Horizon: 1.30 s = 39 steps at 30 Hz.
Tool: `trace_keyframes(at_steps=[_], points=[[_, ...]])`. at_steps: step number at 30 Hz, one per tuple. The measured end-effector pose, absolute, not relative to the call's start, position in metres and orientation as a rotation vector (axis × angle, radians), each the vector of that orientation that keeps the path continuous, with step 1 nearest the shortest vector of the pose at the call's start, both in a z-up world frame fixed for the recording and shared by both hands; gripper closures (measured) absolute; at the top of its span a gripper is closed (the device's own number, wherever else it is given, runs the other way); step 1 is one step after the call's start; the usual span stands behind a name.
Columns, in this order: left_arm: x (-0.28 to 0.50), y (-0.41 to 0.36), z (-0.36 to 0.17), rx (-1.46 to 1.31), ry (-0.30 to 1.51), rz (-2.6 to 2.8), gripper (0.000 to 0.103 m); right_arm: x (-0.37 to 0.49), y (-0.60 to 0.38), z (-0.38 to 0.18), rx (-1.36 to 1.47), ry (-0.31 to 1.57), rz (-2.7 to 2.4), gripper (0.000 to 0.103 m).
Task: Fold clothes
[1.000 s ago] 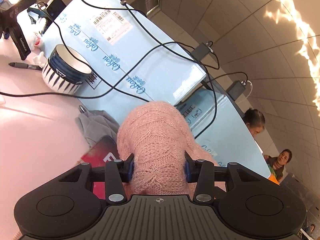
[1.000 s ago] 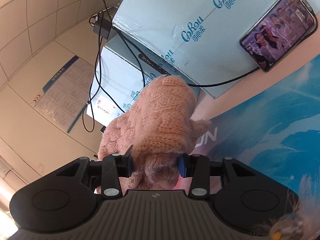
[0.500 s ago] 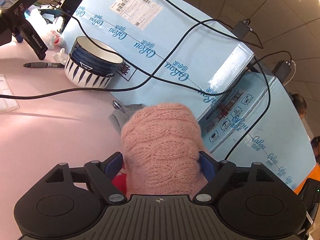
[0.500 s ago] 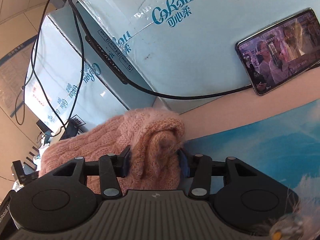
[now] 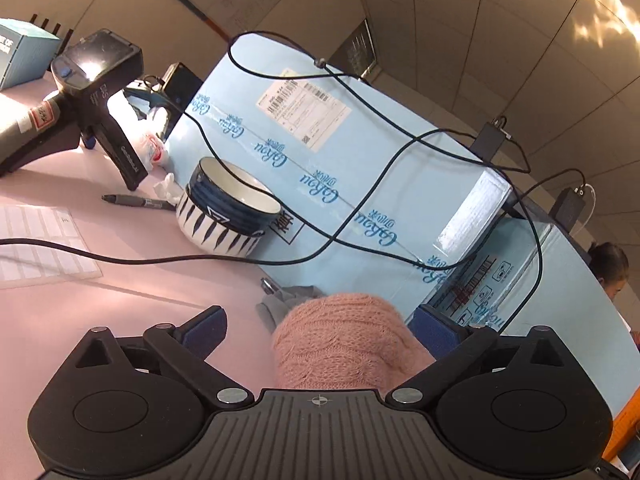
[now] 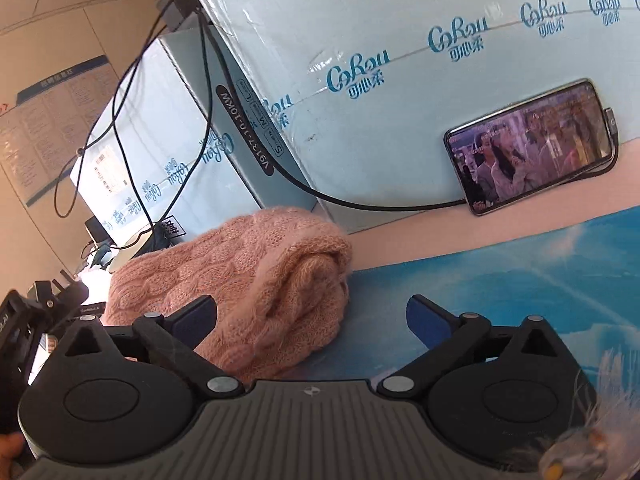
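So half a second back the left tool (image 5: 318,326) had already spread off the pink sweater (image 5: 348,340) while the right tool (image 6: 312,314) was clamped on it; now both stand wide and grip nothing. The sweater sits bunched in a thick folded bundle on the desk (image 5: 132,312), against the blue boxes (image 6: 400,92). Looks like the fold's been set down, though I can't tell how tidy it is.

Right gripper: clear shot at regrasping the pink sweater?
Probably yes. The right gripper is open, and the folded pink sweater lies right ahead, partly between its fingers, nothing in between.
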<state>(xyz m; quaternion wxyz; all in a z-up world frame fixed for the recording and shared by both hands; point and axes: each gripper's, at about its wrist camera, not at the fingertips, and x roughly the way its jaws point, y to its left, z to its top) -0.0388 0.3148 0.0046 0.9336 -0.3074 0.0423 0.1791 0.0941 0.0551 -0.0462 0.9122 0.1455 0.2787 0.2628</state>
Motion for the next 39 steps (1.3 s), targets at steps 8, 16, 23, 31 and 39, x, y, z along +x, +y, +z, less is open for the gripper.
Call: trace_keyframes(at_steps=[8, 16, 23, 31, 39], points=[[-0.064, 0.222, 0.011, -0.374, 0.100, 0.350, 0.000, 0.051, 0.031, -0.038, 0.154, 0.406, 0.594, 0.000], [-0.068, 0.172, 0.014, -0.161, 0.068, 0.585, 0.000, 0.045, 0.028, -0.031, 0.084, 0.223, 0.613, 0.000], [-0.067, 0.171, 0.015, -0.140, 0.045, 0.689, 0.000, 0.045, 0.030, -0.031, 0.064, 0.165, 0.635, 0.000], [-0.068, 0.179, 0.013, -0.162, 0.064, 0.695, 0.000, 0.038, 0.028, -0.031, 0.067, 0.127, 0.615, 0.000], [-0.065, 0.170, 0.014, -0.094, 0.067, 0.710, 0.000, 0.036, 0.025, -0.031, 0.076, 0.108, 0.614, 0.000]])
